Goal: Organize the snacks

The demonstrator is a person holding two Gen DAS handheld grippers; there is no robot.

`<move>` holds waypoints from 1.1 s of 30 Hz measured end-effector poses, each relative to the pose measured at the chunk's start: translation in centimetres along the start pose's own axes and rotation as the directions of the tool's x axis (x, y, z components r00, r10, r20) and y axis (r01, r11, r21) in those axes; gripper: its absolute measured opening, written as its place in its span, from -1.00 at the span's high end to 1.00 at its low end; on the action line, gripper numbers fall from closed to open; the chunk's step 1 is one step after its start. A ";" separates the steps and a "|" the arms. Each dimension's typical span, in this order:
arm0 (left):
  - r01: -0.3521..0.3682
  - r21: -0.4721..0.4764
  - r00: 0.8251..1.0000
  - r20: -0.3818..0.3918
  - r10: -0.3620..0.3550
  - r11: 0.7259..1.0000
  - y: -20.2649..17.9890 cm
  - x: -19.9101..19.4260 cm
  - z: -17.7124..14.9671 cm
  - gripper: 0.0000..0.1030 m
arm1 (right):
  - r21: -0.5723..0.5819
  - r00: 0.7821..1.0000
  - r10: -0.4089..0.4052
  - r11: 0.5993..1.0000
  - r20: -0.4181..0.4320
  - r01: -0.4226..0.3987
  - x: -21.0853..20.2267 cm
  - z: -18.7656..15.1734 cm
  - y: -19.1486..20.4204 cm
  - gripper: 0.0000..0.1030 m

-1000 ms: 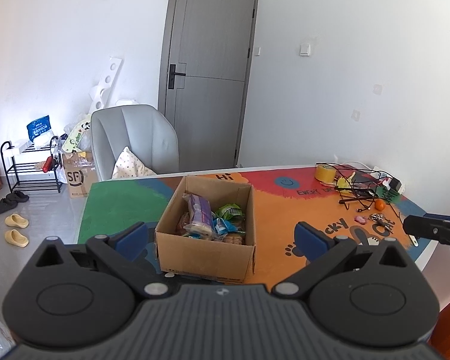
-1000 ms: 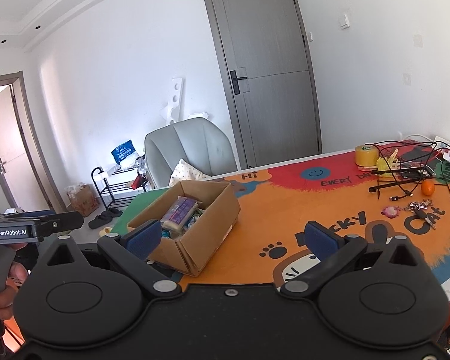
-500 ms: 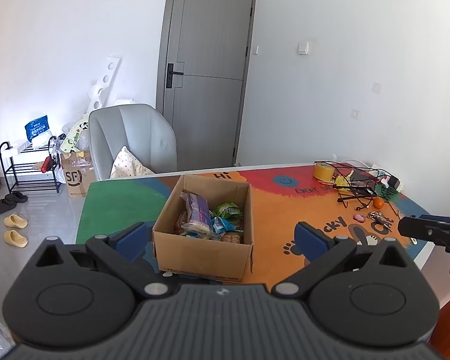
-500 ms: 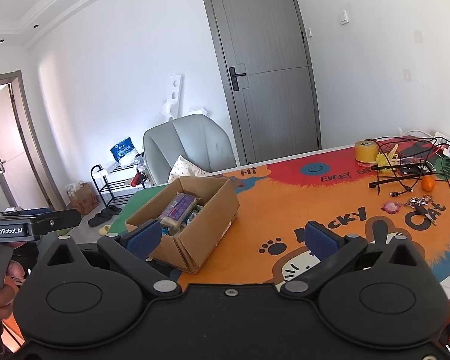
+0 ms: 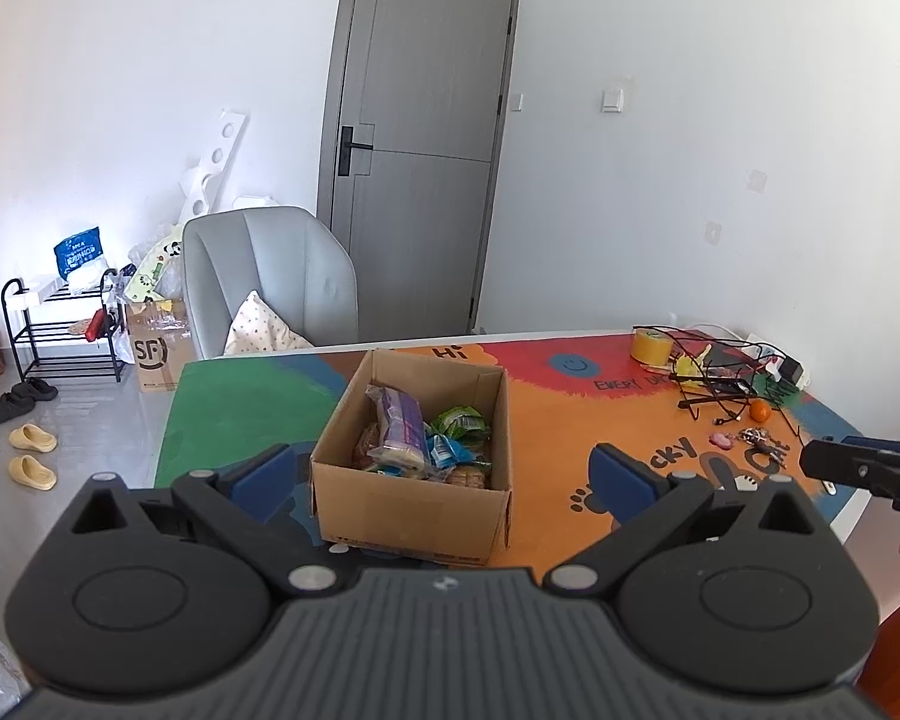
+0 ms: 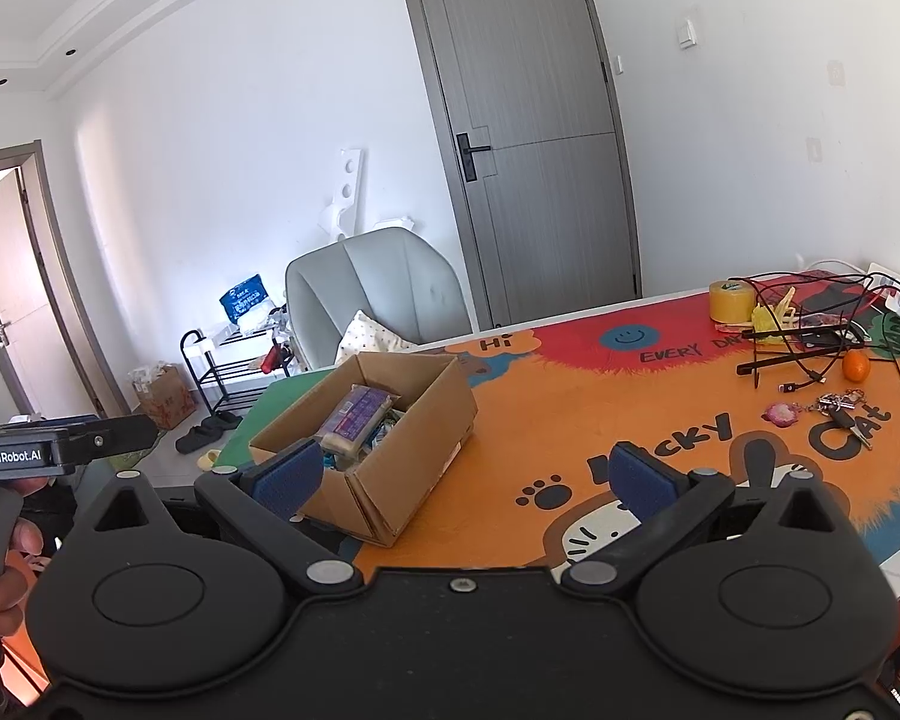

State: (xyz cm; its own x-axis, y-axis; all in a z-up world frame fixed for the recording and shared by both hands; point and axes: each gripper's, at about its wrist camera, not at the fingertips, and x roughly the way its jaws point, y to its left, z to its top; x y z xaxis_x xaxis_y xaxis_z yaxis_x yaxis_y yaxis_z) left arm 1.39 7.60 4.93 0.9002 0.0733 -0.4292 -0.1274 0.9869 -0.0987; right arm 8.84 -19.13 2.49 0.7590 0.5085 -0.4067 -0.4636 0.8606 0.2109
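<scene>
Over the last second you have drawn both grippers slightly back; the cardboard box (image 5: 413, 456) of snacks (image 5: 420, 438) sits at 12 o'clock on the bench (image 5: 570, 420). Left gripper (image 5: 444, 471) and right gripper (image 6: 465, 474) jaws are spread, holding nothing; snacks all lie boxed.

Straight ahead of the left gripper (image 5: 444, 480), between its spread fingers, a cardboard box (image 5: 414, 510) stands on the table (image 5: 558, 420) with snack packets (image 5: 402, 432) lying inside it. To that gripper's right, farther along the table, sit a tape roll (image 5: 651, 347), a tangle of cables (image 5: 720, 372), an orange (image 5: 759, 411) and keys (image 5: 756, 438). From the right gripper (image 6: 468, 480) the box lies ahead to the left, and beyond the table's far edge stands a chair (image 5: 270, 276) with a cushion (image 5: 258, 330) on its seat, a shoe rack (image 5: 60, 330) to its left.
</scene>
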 end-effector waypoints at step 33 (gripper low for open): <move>0.003 0.008 1.000 -0.019 -0.002 1.000 0.0 0.5 -0.2 -1.00 | 0.000 1.000 -0.005 1.000 -0.009 0.005 0.2 -0.2 -0.2 -1.00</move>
State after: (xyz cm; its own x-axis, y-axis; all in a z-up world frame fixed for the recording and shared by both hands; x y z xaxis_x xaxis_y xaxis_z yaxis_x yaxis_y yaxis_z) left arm 1.75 7.60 4.50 0.8925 0.0681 -0.4458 -0.1218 0.9882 -0.0929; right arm 8.95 -19.21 2.17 0.7571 0.5040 -0.4157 -0.4600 0.8631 0.2086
